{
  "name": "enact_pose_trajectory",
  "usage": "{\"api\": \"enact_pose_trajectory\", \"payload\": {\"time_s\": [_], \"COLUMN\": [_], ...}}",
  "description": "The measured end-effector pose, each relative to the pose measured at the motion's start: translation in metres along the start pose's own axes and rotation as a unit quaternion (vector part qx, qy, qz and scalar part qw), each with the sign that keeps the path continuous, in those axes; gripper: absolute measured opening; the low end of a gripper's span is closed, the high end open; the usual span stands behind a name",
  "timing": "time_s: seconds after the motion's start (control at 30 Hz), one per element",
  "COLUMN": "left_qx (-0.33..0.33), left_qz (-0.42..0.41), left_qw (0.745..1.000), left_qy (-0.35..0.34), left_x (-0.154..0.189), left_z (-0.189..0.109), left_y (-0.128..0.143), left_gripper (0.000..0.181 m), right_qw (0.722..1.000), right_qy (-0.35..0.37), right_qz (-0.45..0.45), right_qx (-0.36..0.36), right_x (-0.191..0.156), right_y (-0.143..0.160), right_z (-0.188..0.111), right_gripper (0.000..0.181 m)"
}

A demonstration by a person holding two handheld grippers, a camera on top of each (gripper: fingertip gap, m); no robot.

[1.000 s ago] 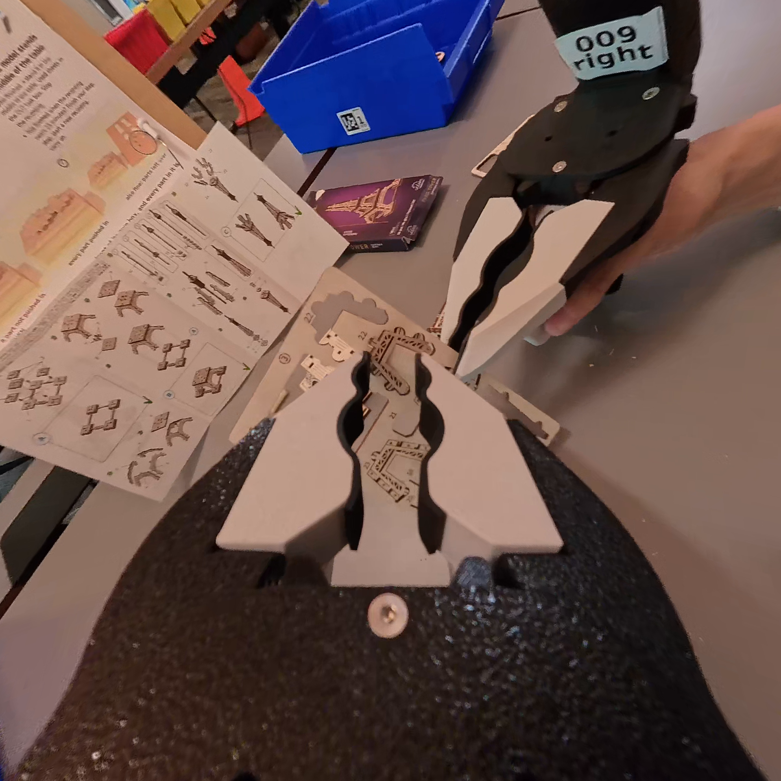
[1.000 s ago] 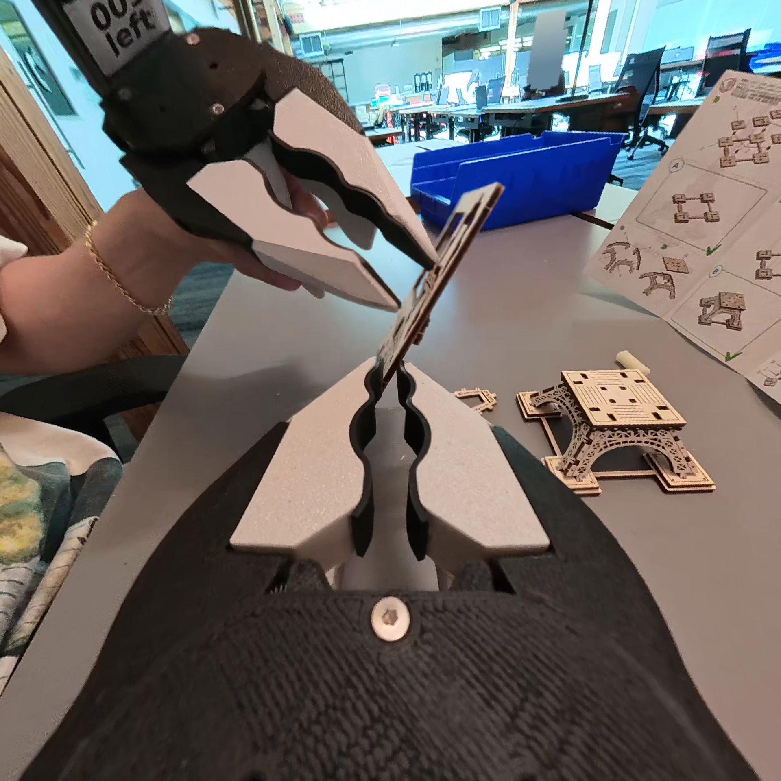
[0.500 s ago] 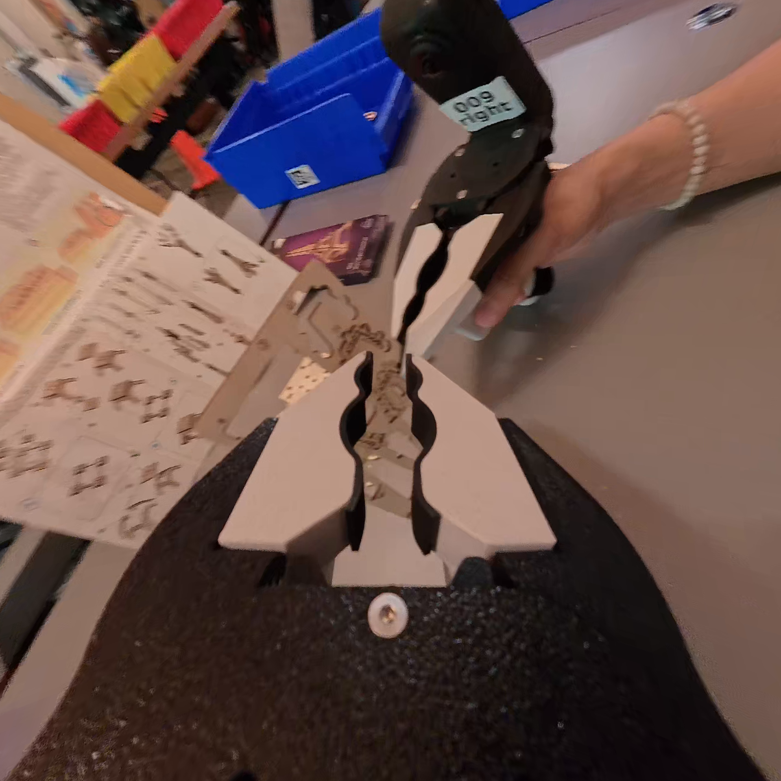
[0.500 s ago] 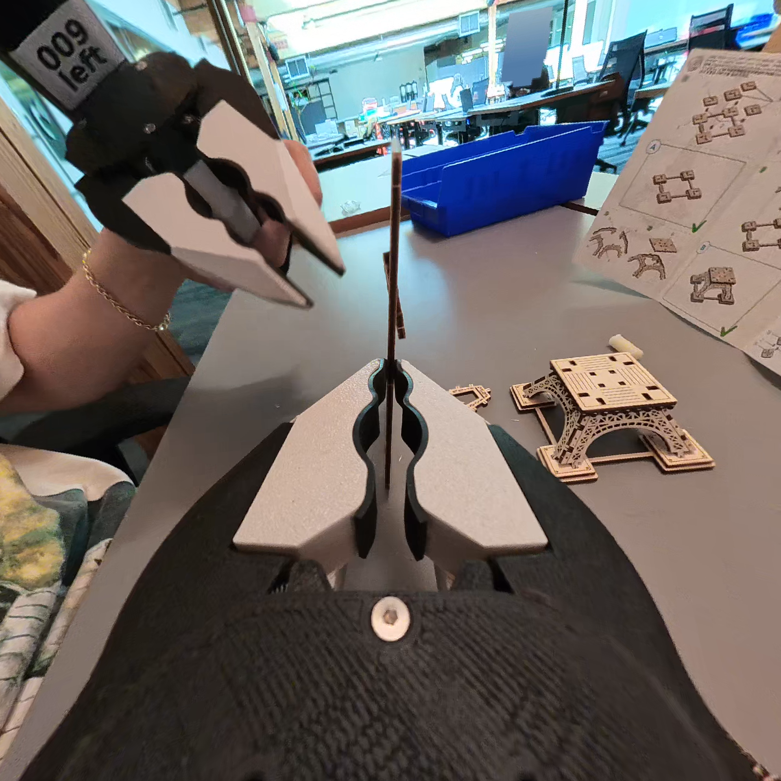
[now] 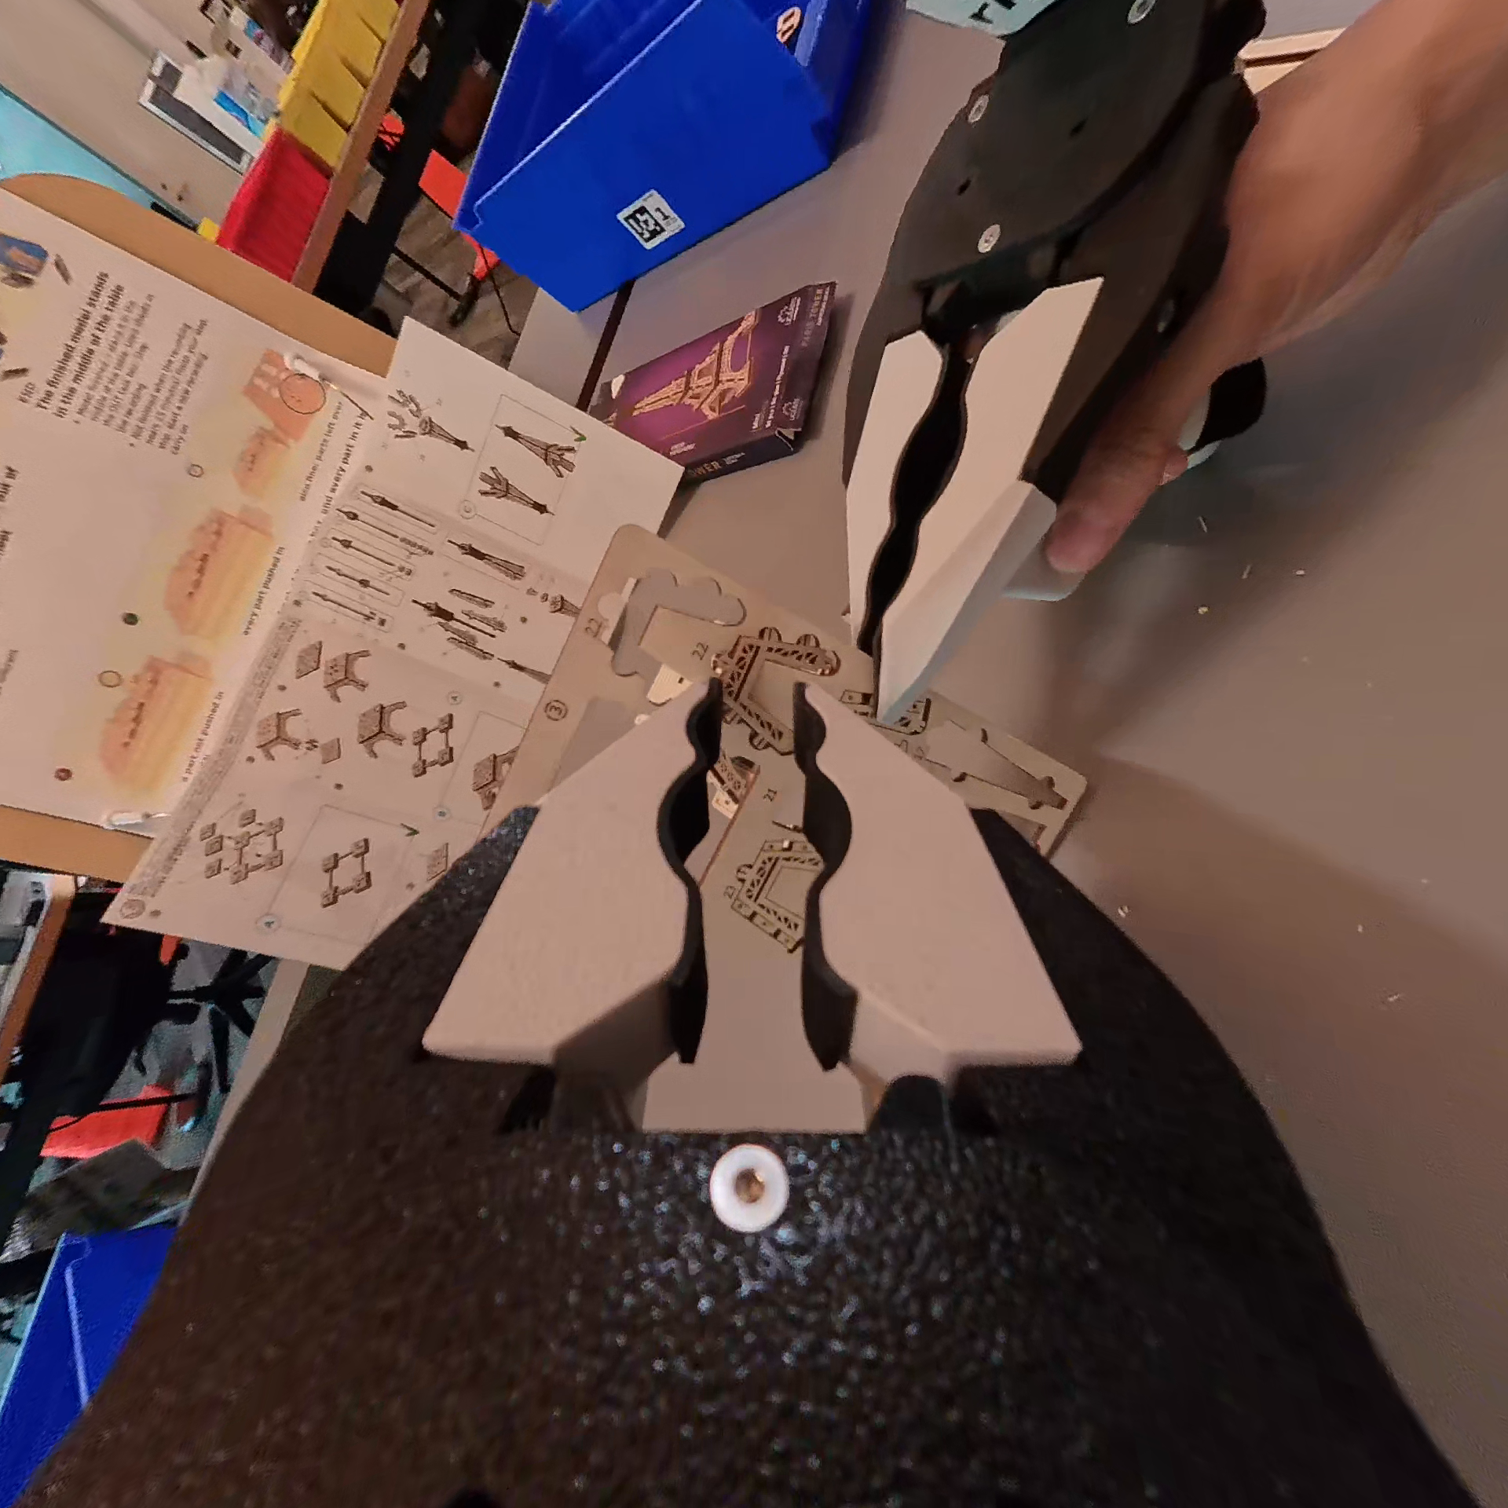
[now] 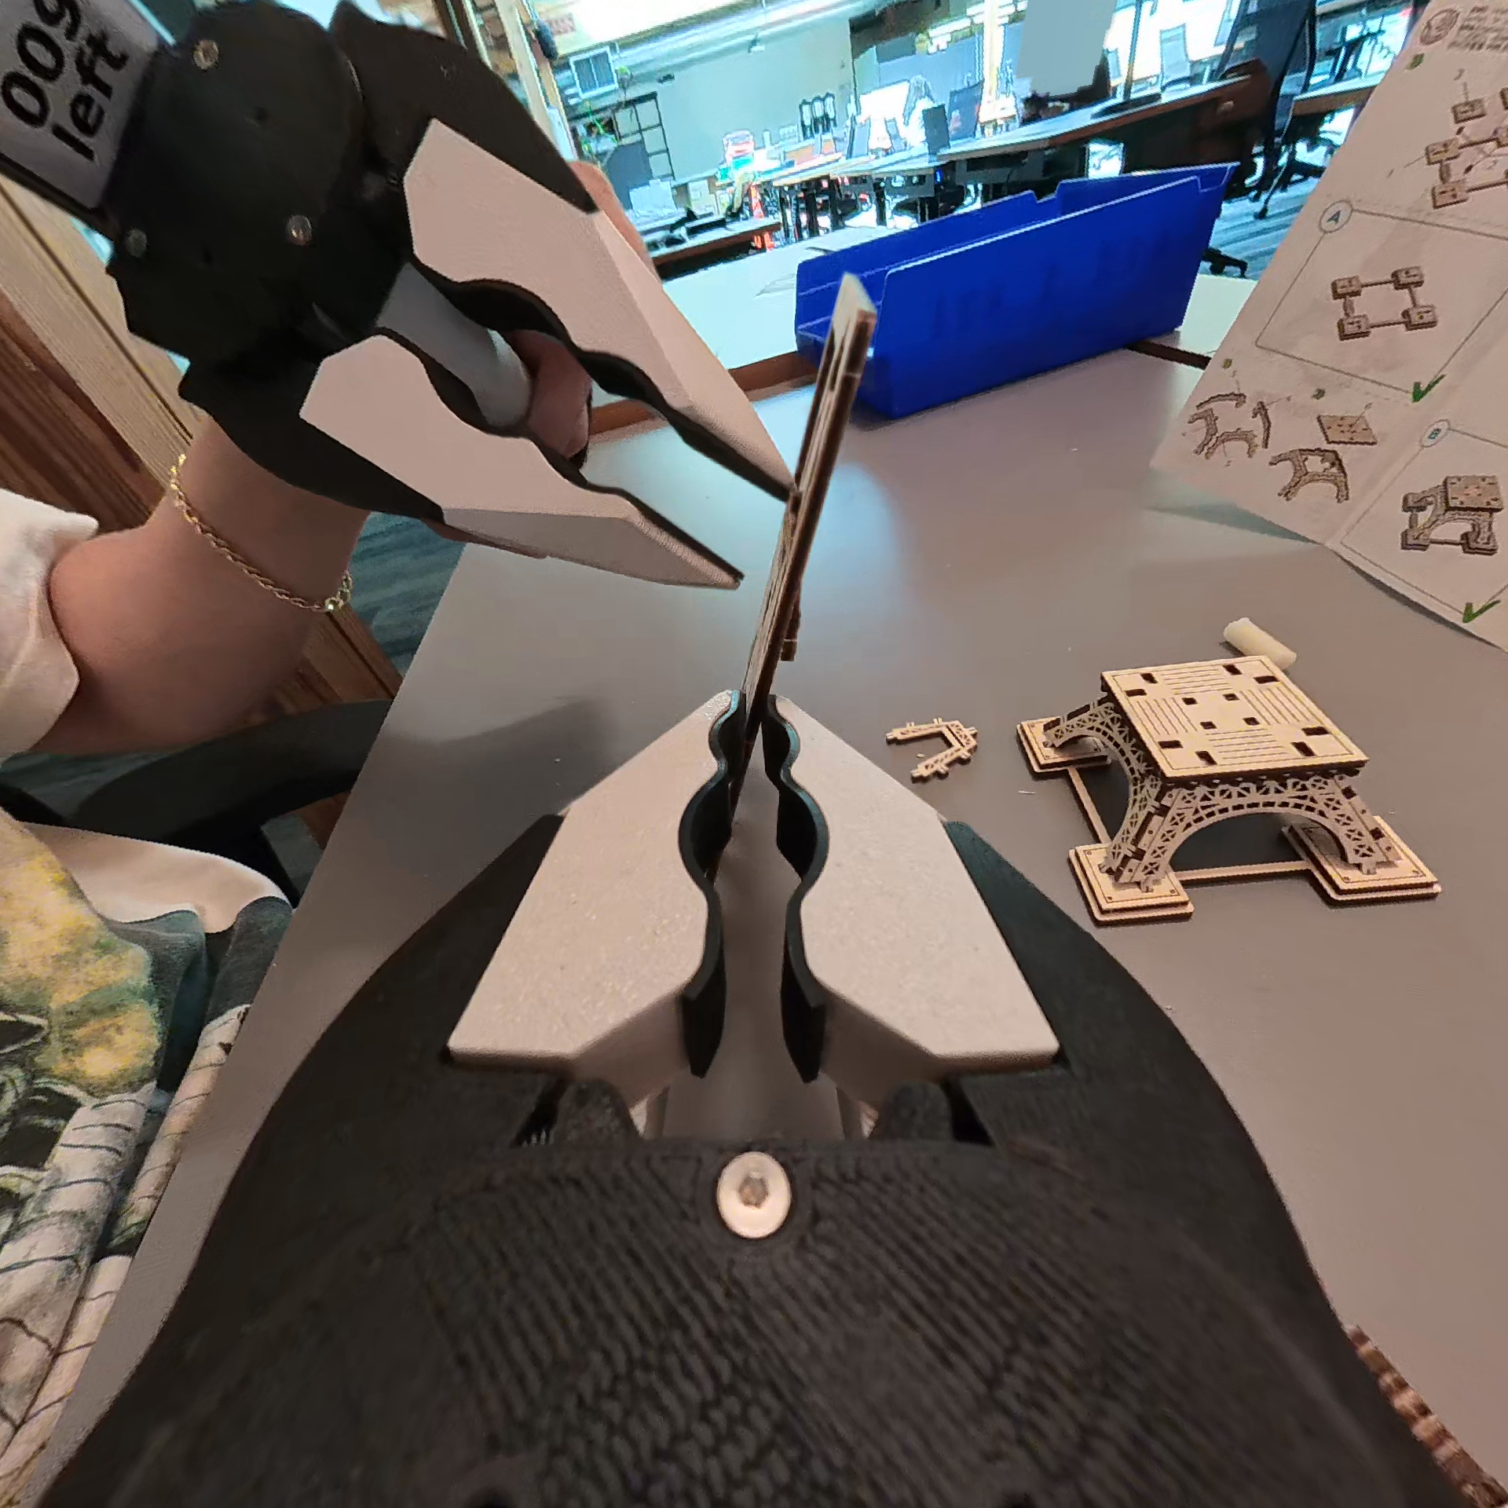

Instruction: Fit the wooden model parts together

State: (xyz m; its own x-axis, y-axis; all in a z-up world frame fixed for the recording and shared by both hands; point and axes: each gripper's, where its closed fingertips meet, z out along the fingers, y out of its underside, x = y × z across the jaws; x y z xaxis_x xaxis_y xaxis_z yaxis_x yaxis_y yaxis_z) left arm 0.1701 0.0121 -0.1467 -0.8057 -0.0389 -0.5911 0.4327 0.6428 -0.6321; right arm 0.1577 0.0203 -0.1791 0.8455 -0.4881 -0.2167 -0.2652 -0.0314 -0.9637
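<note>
- Left wrist view: the left gripper points down and forward over a grey table. Its 2 pale fingers stand apart with a clear gap between the tips, and nothing is held between them.
- Through that gap shows a flat wooden parts sheet, cut with lattice pieces, raised at a slant above the table.
- The right gripper comes in from the upper right, held by a hand. Its jaws are nearly together and their tips meet the sheet's far edge.
- To the left lies an open instruction booklet with assembly drawings. Behind the sheet lies a dark purple box, and beyond it stands a blue bin.

- Right wrist view: the right gripper has its jaws drawn in tight on the wooden parts sheet, which is seen edge-on, rising steeply and leaning slightly right.
- The left gripper reaches in from the upper left, held by a hand with a gold bracelet. Its jaws are spread wide. The upper finger's tip touches the sheet's left face; the lower tip sits just beside it.
- On the table to the right stands a part-built wooden tower base with 4 arched legs and a flat square top. A small loose lattice piece lies between it and the gripper.
- A small white cylinder lies just behind the base.
</note>
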Motion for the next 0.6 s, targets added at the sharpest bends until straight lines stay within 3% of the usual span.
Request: {"api": "enact_pose_trajectory", "payload": {"time_s": [0.3, 0.43, 0.5, 0.6], "left_qx": [0.043, 0.083, 0.091, 0.044], "left_qz": [-0.028, -0.032, -0.028, -0.026], "left_qw": [0.996, 0.996, 0.994, 0.999], "left_qy": [0.076, 0.004, -0.05, -0.011], "left_x": [0.004, -0.02, -0.038, -0.034], "left_z": [-0.01, -0.019, -0.02, -0.009], "left_y": [-0.002, -0.016, -0.02, -0.011], "left_gripper": [0.008, 0.031, 0.06, 0.083], "right_qw": [1.0, 1.0, 1.0, 1.0], "right_qy": [-0.006, -0.003, -0.01, -0.012], "right_qz": [0.004, 0.01, 0.014, 0.013], "right_qx": [-0.006, -0.003, -0.002, -0.001], "right_x": [-0.002, -0.001, -0.003, -0.005], "right_y": [0.002, 0.001, 0.001, 0.001], "right_z": [0.002, 0.001, 0.001, 0.002], "right_gripper": [0.0, 0.0, 0.0, 0.0]}}
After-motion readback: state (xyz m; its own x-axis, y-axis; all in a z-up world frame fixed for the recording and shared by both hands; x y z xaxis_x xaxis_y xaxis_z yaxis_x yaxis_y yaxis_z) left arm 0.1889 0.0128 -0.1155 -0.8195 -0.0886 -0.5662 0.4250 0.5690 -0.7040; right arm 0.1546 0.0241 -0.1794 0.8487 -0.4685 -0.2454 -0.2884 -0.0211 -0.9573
